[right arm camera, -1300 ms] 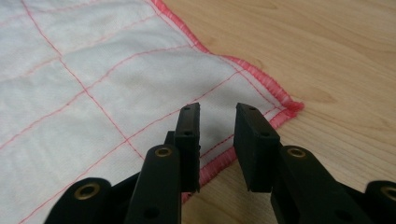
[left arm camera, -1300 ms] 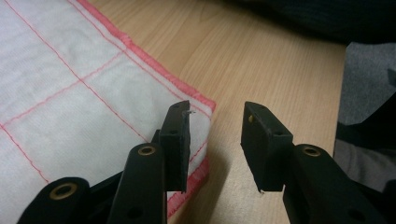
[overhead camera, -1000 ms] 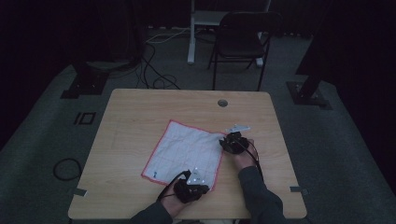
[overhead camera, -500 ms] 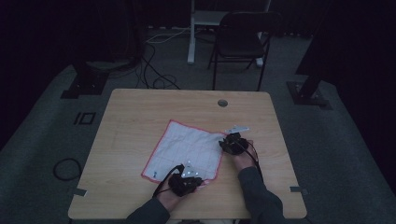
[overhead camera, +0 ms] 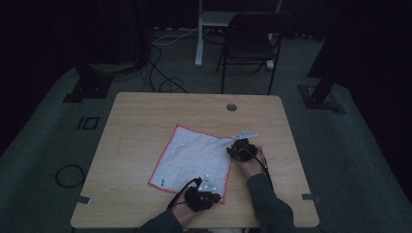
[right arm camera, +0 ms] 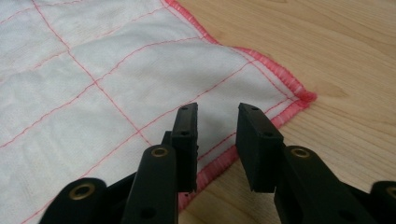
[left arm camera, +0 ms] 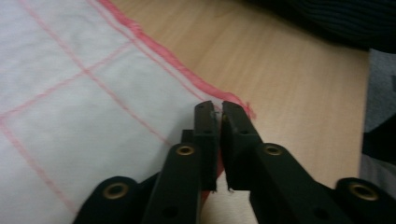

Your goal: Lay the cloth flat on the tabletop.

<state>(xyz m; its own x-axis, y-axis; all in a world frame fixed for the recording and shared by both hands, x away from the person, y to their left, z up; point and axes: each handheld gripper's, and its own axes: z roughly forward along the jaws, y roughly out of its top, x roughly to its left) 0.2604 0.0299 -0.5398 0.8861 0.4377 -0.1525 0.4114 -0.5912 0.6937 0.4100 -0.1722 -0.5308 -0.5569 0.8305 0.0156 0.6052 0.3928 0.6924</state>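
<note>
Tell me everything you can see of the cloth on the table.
The cloth is white, thin woven fabric with a pink-red stitched hem and a faint red grid. It lies flat, spread open and turned askew on the wooden table. The left tongs are at its near corner, the right tongs over its right corner, gapped; whether either presses it is unclear.

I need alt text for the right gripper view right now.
A white cloth with thin red grid lines and a red hem lies flat on a wooden table. The right hand-held gripper sits low over the cloth's hemmed edge near a corner, jaws apart.
</note>
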